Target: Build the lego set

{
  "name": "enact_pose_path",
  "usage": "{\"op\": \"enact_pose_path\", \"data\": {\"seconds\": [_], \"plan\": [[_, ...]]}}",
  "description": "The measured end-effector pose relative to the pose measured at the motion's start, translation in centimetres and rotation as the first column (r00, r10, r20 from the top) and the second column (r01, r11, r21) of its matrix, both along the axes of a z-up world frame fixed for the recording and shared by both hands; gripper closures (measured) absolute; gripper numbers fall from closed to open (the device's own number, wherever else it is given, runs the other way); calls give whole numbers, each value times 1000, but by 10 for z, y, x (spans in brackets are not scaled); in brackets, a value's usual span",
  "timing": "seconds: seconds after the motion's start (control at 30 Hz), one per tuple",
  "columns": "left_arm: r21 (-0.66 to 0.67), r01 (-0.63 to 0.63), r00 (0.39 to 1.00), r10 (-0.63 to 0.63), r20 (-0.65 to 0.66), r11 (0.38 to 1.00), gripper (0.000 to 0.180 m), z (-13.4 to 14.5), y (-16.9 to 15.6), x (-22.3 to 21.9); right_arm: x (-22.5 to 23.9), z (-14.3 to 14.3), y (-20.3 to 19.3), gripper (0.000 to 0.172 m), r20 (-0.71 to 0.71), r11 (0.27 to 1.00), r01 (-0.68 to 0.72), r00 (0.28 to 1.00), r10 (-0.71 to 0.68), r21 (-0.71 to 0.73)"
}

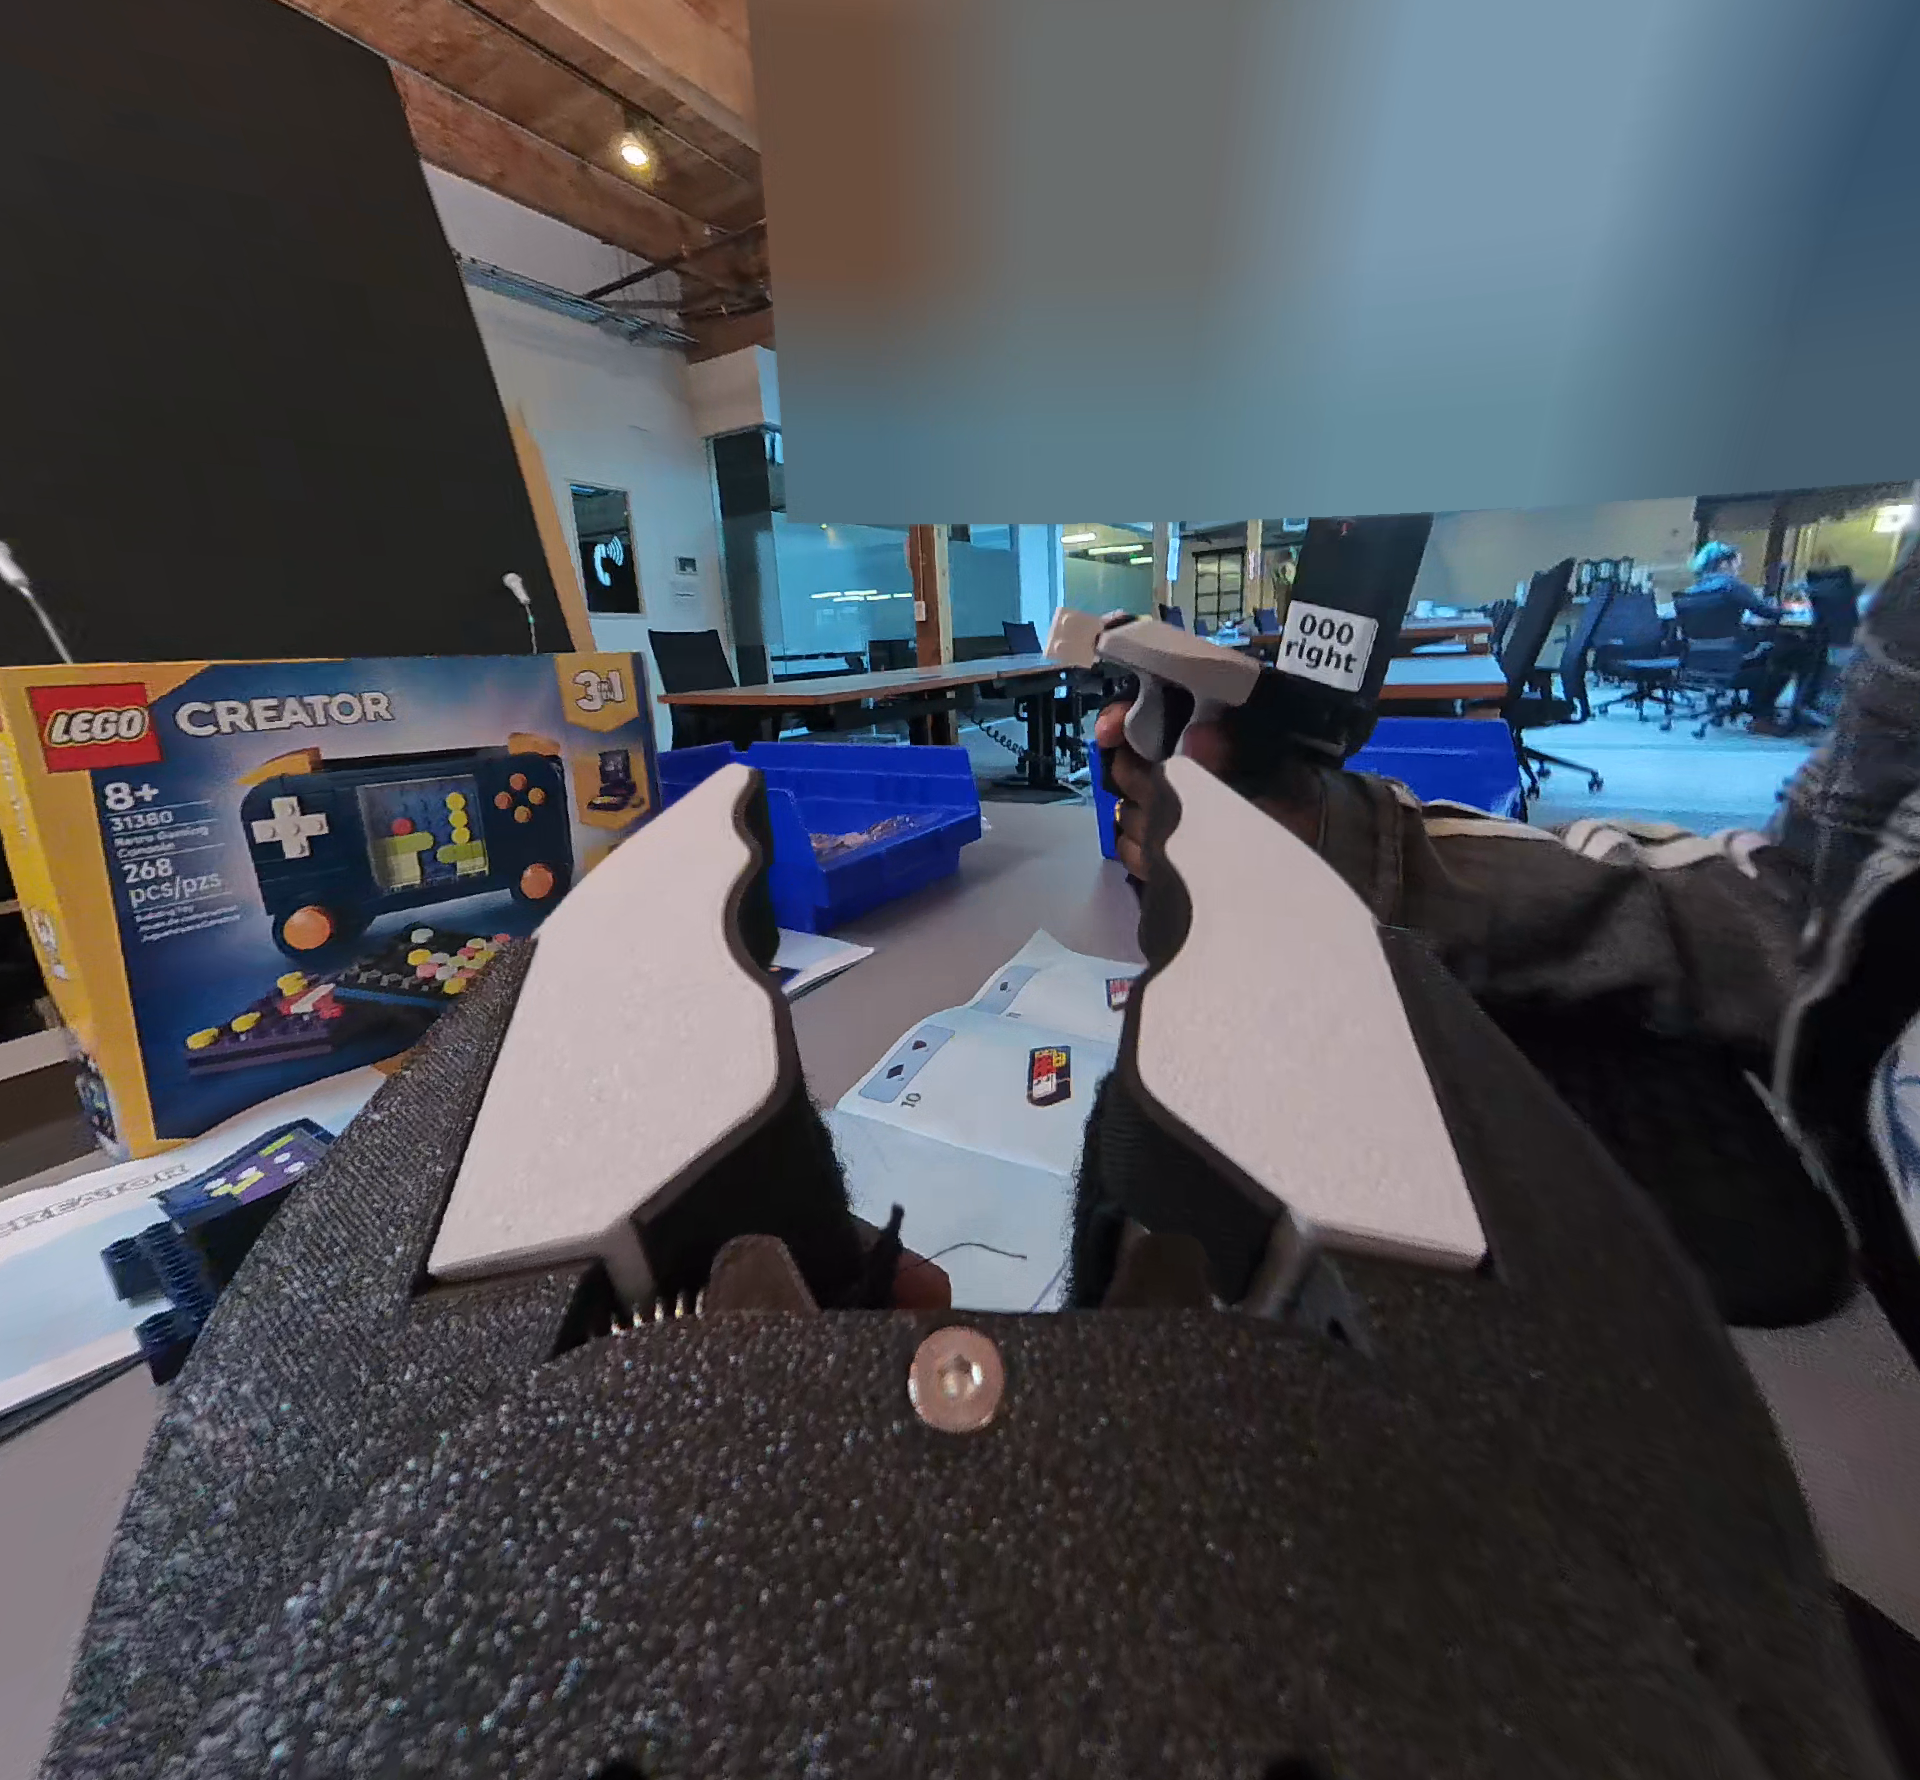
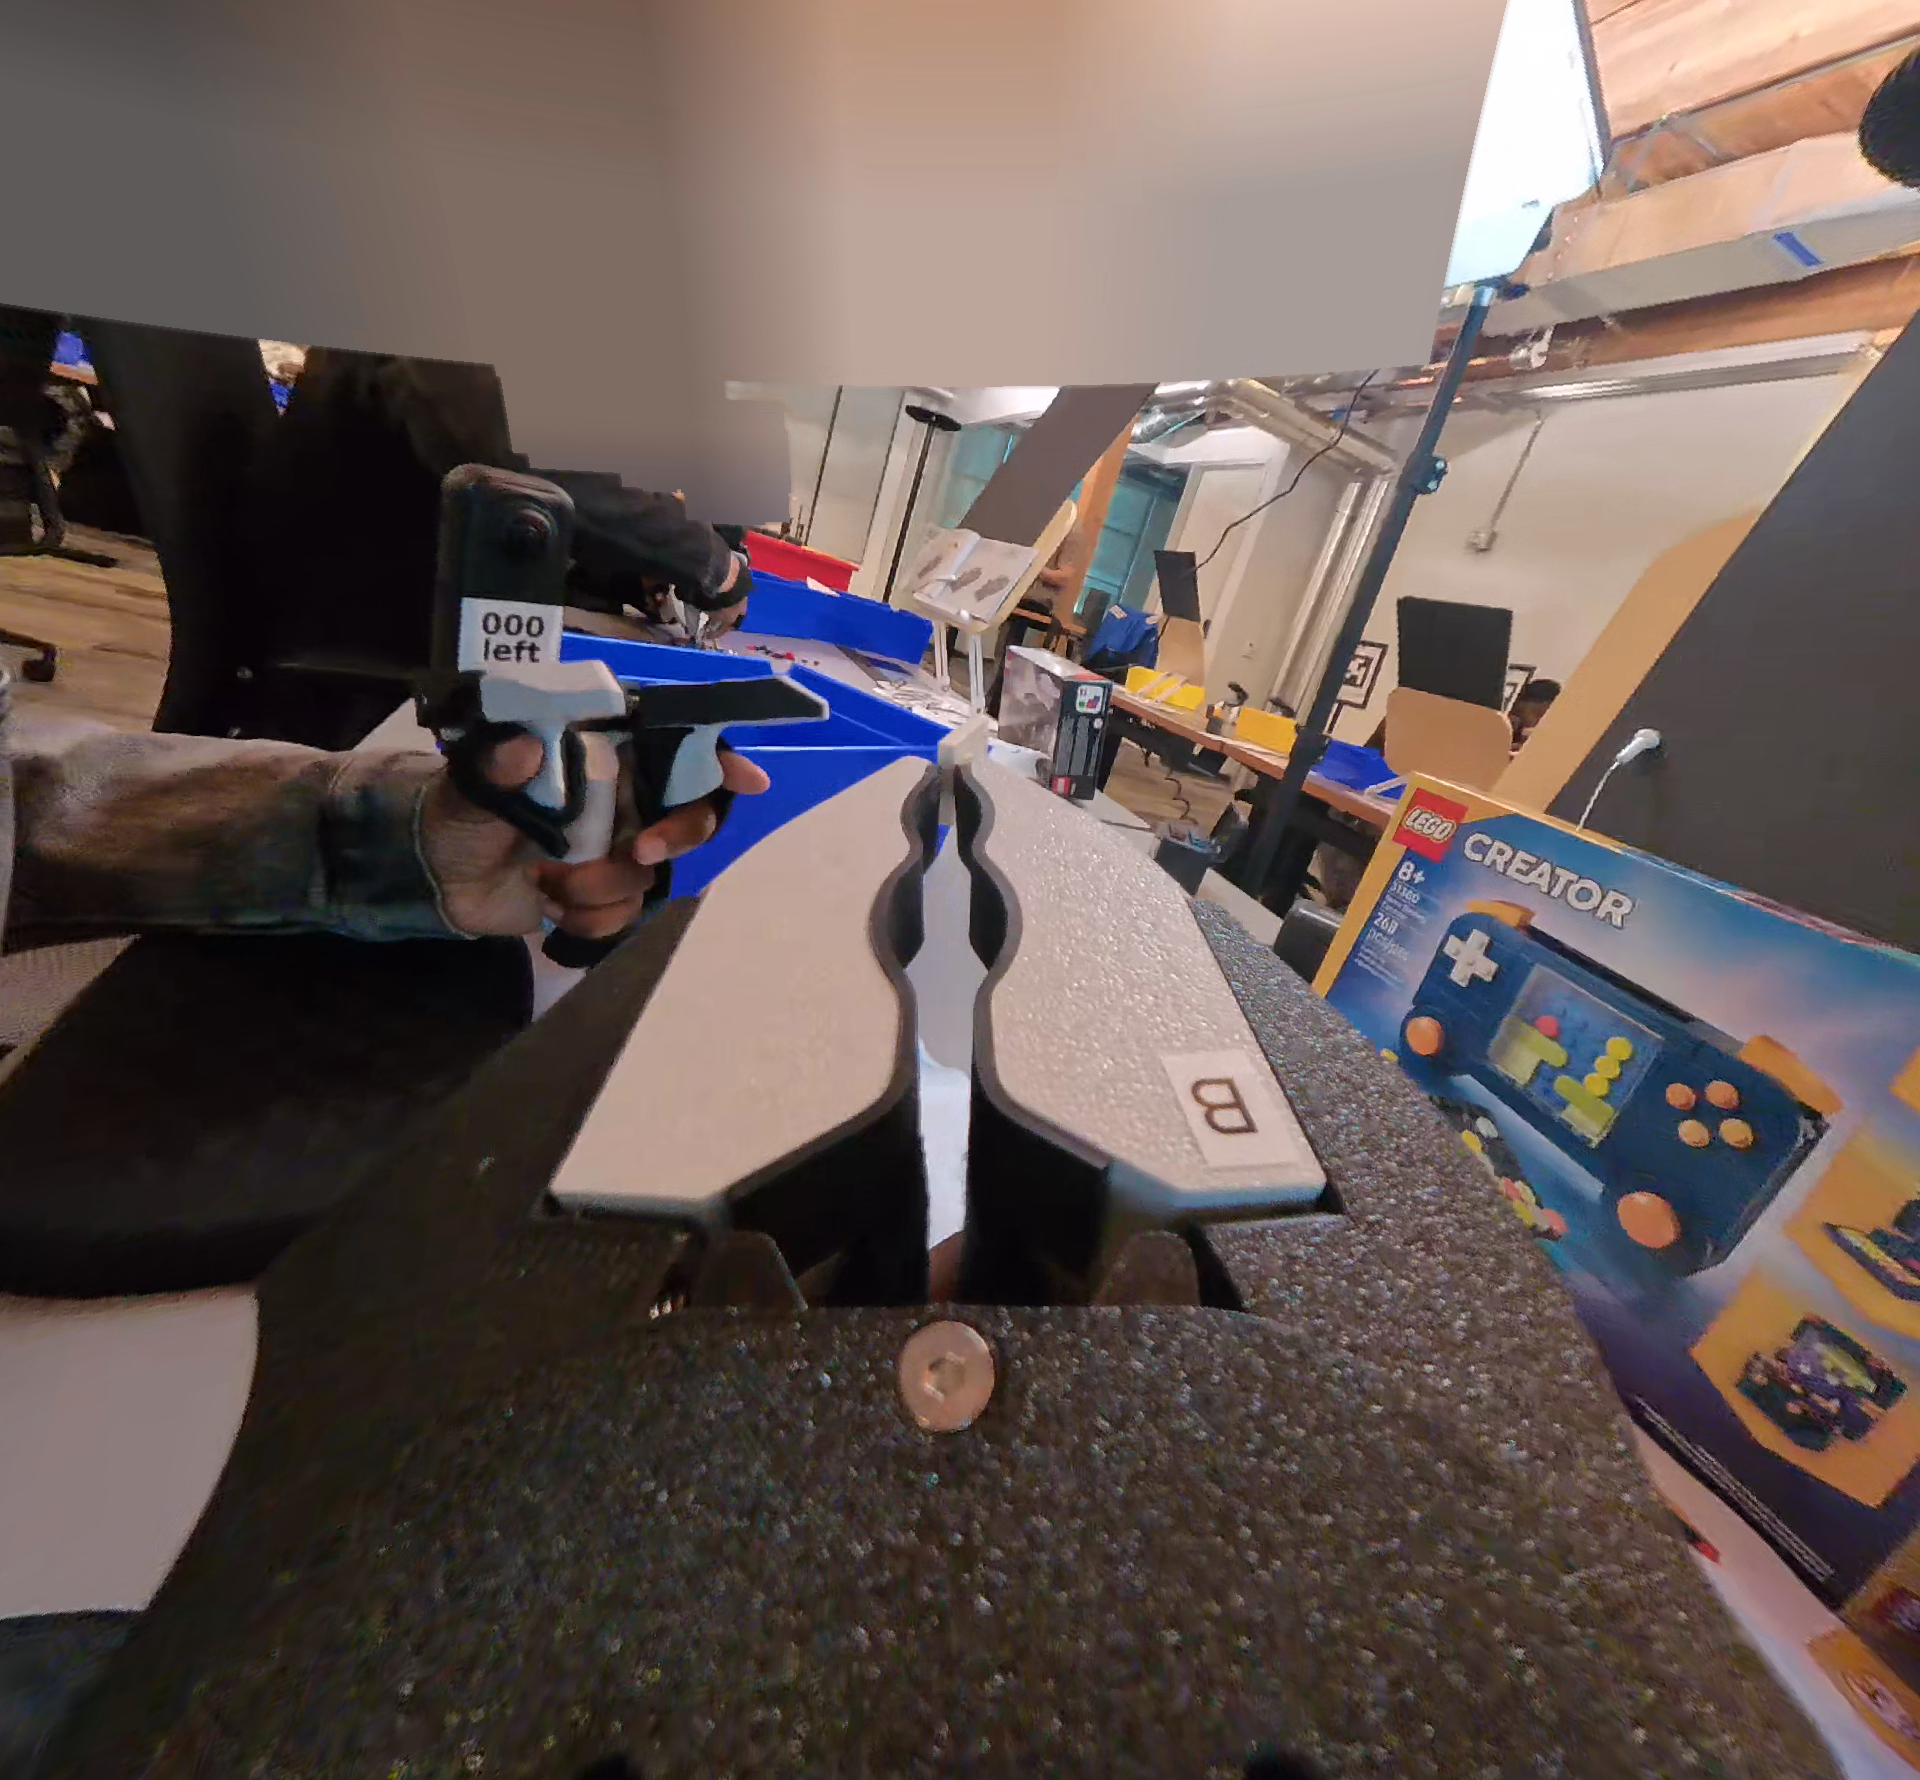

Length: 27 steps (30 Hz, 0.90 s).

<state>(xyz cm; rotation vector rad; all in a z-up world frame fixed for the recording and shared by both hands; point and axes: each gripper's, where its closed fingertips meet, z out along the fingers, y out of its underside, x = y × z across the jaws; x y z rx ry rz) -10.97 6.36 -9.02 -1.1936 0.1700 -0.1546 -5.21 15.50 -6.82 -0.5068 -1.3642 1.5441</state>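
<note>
Left wrist view: the left gripper was spread wide with nothing between its fingers, hovering over the open white paper instruction sheet on the grey table. Blue plastic bins sat beyond.

Right wrist view: the right gripper was pinched on a small flat white plastic piece, raised above the table. I'd guess it needed lining up next.

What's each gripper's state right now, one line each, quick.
Left gripper: jaws open, nothing between them.
Right gripper: jaws closed on a small white piece.
</note>
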Motion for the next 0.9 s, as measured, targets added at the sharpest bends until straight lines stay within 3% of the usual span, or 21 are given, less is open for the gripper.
{"op": "enact_pose_path", "data": {"seconds": [0.17,0.43,0.53,0.6,0.67,0.77,0.83,0.9], "plan": [[-77,78,997,-78,-8,994,109,-8,8,12,2,-7,-3,169,21,1000,-1,1000,0,25],[-85,17,1000,-18,-7,996,109,-7,8,3,-6,-20,-5,169,85,999,-40,996,39,1],[-80,-12,1000,12,1,997,114,-6,6,-2,-8,-26,-12,169,144,989,-129,980,138,-72],[-94,-7,1000,8,17,996,117,-7,7,-4,-13,-31,-15,169,226,963,-181,948,225,-199],[-144,-26,999,31,34,989,123,-15,11,-9,-24,-35,-9,169,326,880,-151,890,319,-449],[-226,-20,989,52,139,974,139,-22,20,-14,-29,-26,4,169,243,606,-91,861,447,-790],[-256,90,967,-23,252,963,141,-14,27,3,-28,-22,11,170,166,457,-54,889,427,-888],[-239,193,913,-85,398,952,142,-7,37,21,-24,-16,11,169,102,382,-52,923,371,-923]]}}
